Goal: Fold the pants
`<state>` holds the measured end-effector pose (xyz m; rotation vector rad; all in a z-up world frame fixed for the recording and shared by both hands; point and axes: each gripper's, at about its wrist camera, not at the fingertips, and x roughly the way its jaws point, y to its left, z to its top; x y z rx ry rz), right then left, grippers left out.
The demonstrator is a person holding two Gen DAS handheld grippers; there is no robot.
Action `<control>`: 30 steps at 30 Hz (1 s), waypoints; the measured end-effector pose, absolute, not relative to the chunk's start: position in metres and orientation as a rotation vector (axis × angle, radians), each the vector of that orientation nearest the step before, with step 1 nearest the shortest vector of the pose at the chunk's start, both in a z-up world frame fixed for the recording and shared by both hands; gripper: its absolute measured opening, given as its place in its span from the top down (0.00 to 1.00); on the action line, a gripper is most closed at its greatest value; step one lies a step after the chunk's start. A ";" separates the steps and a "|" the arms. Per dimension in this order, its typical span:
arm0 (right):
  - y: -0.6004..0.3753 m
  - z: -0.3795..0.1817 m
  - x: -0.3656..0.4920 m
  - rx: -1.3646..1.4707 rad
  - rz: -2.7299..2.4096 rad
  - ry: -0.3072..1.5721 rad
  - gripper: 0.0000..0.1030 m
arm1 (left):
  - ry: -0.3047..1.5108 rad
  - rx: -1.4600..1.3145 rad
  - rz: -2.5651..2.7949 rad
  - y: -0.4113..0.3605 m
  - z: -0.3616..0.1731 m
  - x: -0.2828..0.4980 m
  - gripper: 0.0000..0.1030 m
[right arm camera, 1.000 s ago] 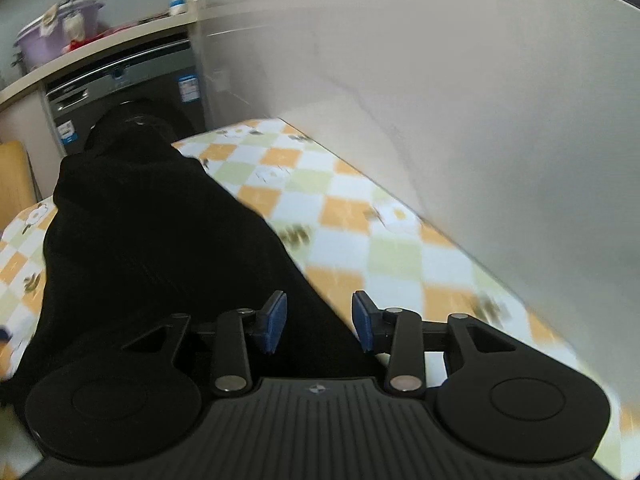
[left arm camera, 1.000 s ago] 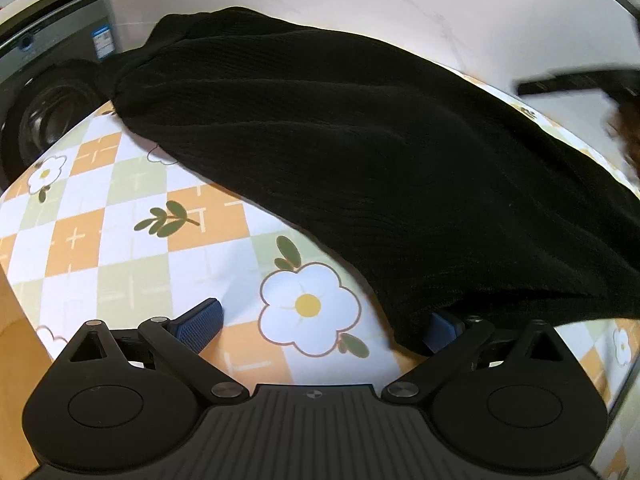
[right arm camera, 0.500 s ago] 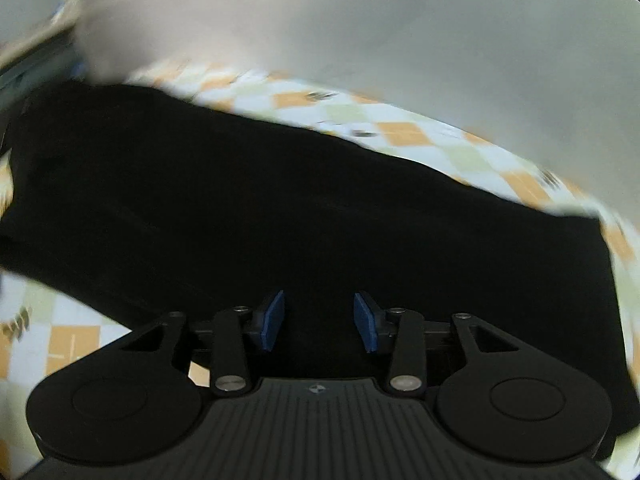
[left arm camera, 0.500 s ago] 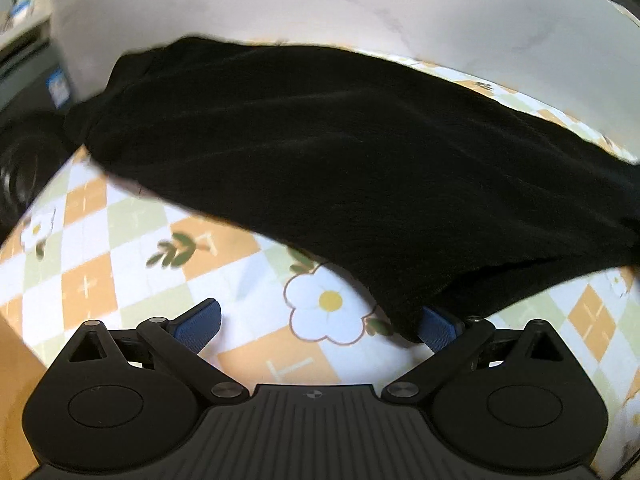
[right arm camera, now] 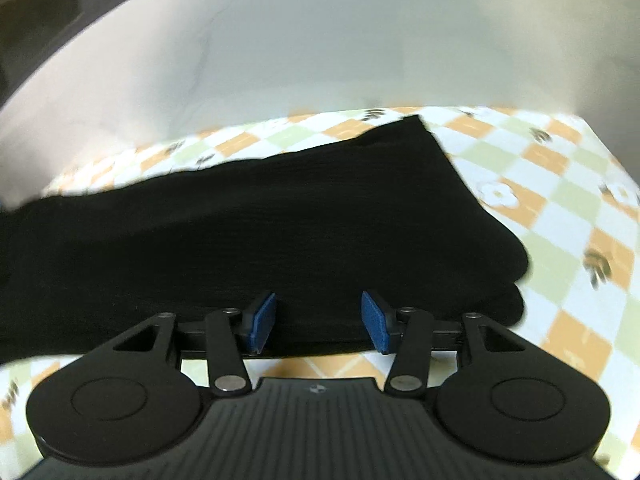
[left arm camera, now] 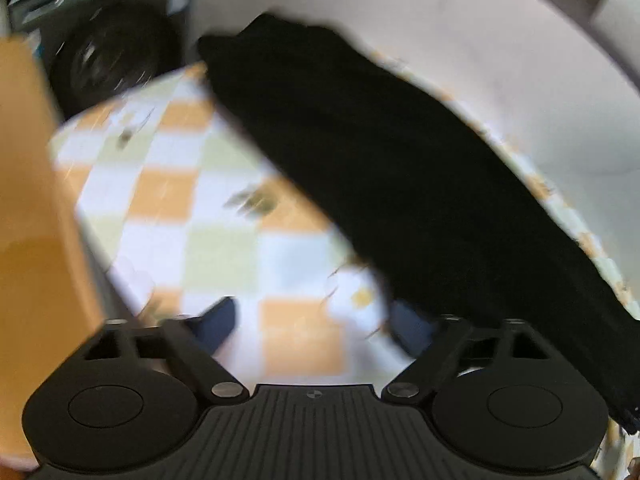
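- Checked cloth in orange, green and white covers your one table (right arm camera: 560, 216); in the left wrist view its pattern is smeared by motion blur, and flowers there are hard to make out.
- Your single pair of black pants (right arm camera: 248, 240) lies on that cloth as a long band from the left edge to the centre right of the right wrist view, its left end cut off by the frame. In the left wrist view the pants (left arm camera: 400, 168) run from upper centre to lower right, their edges blurred.
- One dark washing machine (left arm camera: 108, 60) sits in the upper left of the left wrist view, blurred.
- Your left gripper (left arm camera: 312, 320) is spread wide, nothing between its blue pads; the right pad is partly hidden at the pants' edge.
- Your right gripper (right arm camera: 318, 320) is parted and empty, over the pants' near edge.
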<state>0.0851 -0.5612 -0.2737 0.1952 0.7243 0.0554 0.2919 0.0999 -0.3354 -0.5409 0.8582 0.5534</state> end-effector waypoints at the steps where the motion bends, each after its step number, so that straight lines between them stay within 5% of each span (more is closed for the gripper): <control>1: -0.566 -0.273 0.083 0.224 0.048 0.720 0.51 | 0.863 -0.498 0.518 0.094 -0.332 0.304 0.47; 3: -0.573 -0.272 0.079 0.252 0.030 0.713 0.51 | 0.872 -0.427 0.454 0.080 -0.328 0.326 0.63; 10: -0.594 -0.264 0.064 0.318 -0.054 0.686 0.51 | 0.957 -0.406 0.384 0.041 -0.343 0.353 0.62; 18: -0.620 -0.277 0.058 0.463 -0.100 0.702 0.51 | 0.874 -1.052 0.401 0.083 -0.356 0.320 0.61; 22: -0.624 -0.277 0.060 0.516 -0.103 0.700 0.51 | 0.855 -1.185 0.439 0.082 -0.370 0.327 0.52; 30: -0.628 -0.275 0.064 0.524 -0.123 0.690 0.51 | 0.885 -1.180 0.482 0.082 -0.382 0.357 0.50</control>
